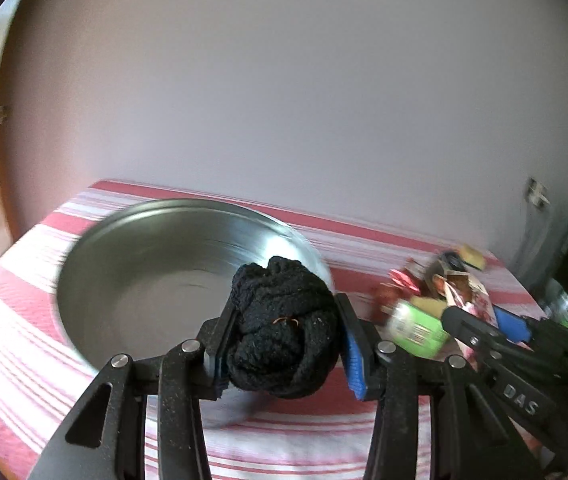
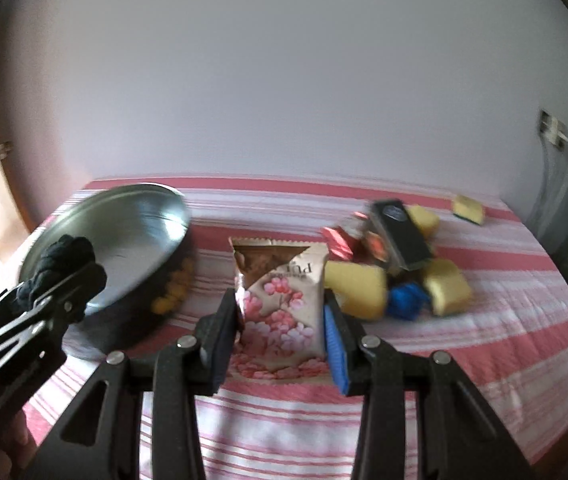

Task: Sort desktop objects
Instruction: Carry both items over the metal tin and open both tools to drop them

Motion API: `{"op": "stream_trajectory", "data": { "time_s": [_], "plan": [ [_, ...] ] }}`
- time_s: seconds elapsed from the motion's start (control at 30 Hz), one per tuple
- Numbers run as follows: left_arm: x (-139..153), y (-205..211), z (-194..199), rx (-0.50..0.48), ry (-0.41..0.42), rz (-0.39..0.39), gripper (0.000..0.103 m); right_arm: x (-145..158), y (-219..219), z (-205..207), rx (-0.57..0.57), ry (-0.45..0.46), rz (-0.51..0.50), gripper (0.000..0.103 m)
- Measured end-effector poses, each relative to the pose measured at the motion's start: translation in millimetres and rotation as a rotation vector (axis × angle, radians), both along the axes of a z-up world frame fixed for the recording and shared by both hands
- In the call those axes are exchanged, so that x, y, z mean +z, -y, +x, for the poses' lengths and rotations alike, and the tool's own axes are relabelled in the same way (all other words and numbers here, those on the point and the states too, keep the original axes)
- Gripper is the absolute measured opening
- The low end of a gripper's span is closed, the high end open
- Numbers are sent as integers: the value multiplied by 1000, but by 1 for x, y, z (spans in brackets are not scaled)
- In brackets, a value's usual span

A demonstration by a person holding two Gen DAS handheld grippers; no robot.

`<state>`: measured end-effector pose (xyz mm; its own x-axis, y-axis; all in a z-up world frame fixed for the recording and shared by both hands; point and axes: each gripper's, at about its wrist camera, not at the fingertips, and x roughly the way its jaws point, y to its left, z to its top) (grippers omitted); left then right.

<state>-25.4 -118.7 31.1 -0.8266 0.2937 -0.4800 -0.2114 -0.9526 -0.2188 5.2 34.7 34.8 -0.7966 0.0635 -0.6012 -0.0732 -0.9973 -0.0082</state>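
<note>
Just now the left hand-held gripper (image 1: 284,336) pinches a black knotted cloth bundle (image 1: 282,320) between its pads, at the lower centre of its view, in front of the metal bowl's (image 1: 156,264) near rim. The right hand-held gripper (image 2: 282,332) clamps a flowered snack packet (image 2: 284,292) at centre frame. Right of it lies a heap of sponges (image 2: 364,288) and wrappers. Bare striped tabletop (image 2: 504,340) stretches to the right edge.
</note>
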Motion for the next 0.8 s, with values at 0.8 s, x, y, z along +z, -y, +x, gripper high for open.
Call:
{"op": "stream_trajectory", "data": {
  "time_s": [0.8],
  "plan": [
    [-22,72,-80,250,104,-96,47,-37,115,-112,262,75,-60,41]
  ]
}}
